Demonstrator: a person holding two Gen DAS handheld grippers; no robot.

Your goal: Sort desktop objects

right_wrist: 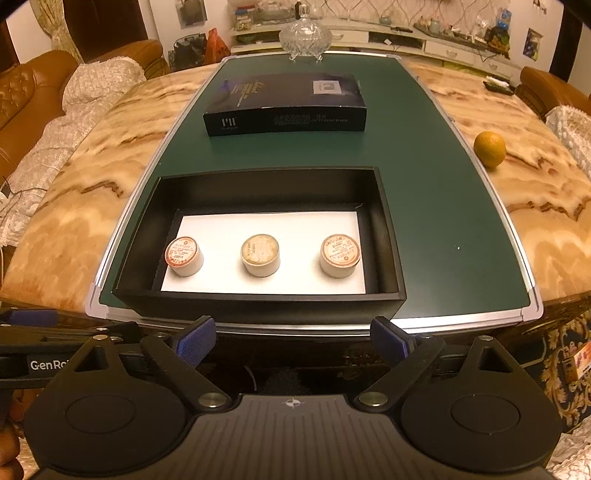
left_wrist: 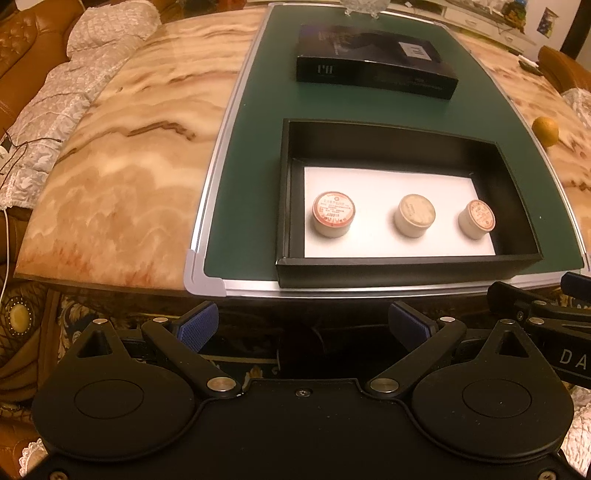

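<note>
An open black box (left_wrist: pixel 288 206) (right_wrist: pixel 388 229) with a white floor sits at the near end of a green board (left_wrist: pixel 258 147) (right_wrist: pixel 424 206). Three small white round jars stand in a row inside it: left jar (left_wrist: pixel 333 215) (right_wrist: pixel 183 256), middle jar (left_wrist: pixel 415 215) (right_wrist: pixel 260 254), right jar (left_wrist: pixel 476 219) (right_wrist: pixel 340 255). The box's black lid (left_wrist: pixel 373 64) (right_wrist: pixel 286 103) lies farther back on the board. My left gripper (left_wrist: pixel 303 325) and right gripper (right_wrist: pixel 293 341) are both open and empty, held before the table's near edge, short of the box.
An orange (left_wrist: pixel 545 128) (right_wrist: pixel 489 149) sits on the marble table (left_wrist: pixel 129 158) (right_wrist: pixel 74 206) to the right of the board. A glass lidded dish (right_wrist: pixel 306 35) stands at the board's far end. Sofas with lace covers flank the table.
</note>
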